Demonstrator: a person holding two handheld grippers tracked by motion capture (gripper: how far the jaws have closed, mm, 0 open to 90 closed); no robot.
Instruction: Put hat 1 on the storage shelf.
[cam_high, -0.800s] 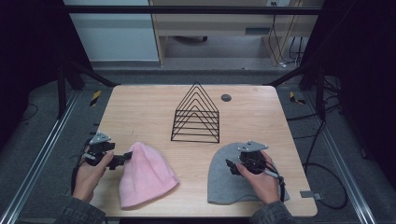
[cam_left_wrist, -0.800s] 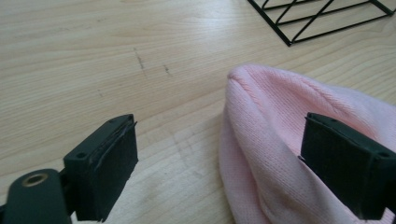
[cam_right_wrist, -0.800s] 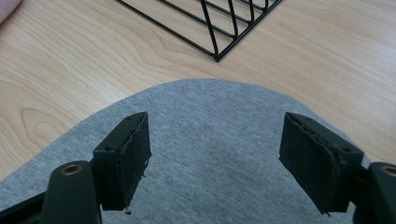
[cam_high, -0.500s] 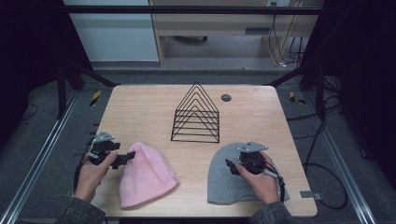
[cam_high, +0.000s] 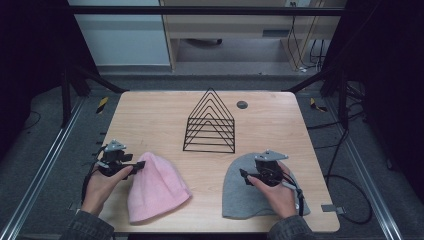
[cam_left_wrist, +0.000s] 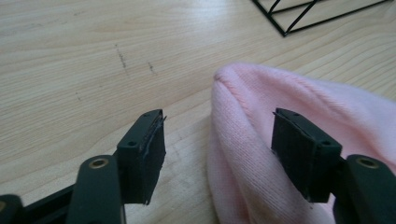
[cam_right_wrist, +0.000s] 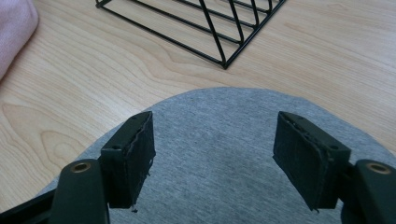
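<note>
A wooden table (cam_high: 150, 112) holds two hats and one wire rack. The black wire rack (cam_high: 210, 122) is shaped like a row of triangles and stands in the middle of the table, a bit toward the far edge. A small dark round thing (cam_high: 242, 104) sits near the far edge, just to the right of the rack (too small to tell what it is).

The pink hat (cam_high: 156, 189) lies flat near the front edge, on the left side. The grey hat (cam_high: 247, 192) lies flat near the front edge, on the right side. The two hats are apart, with bare wood between them. The rack stands behind the gap between them and touches neither hat.

There are two claws, one in each hand. The left gripper (cam_high: 137, 165) is at the left edge of the pink hat. In the left gripper view its jaws are wide open, and the rounded edge of the pink hat (cam_left_wrist: 261, 140) sits in the gap between them. The jaws are not pinching it.

The right gripper (cam_high: 243, 174) is over the top part of the grey hat. In the right gripper view its jaws are wide open too, just above the grey hat (cam_right_wrist: 219, 163), and they hold nothing. A corner of the rack (cam_right_wrist: 205, 28) shows past the hat.
</note>
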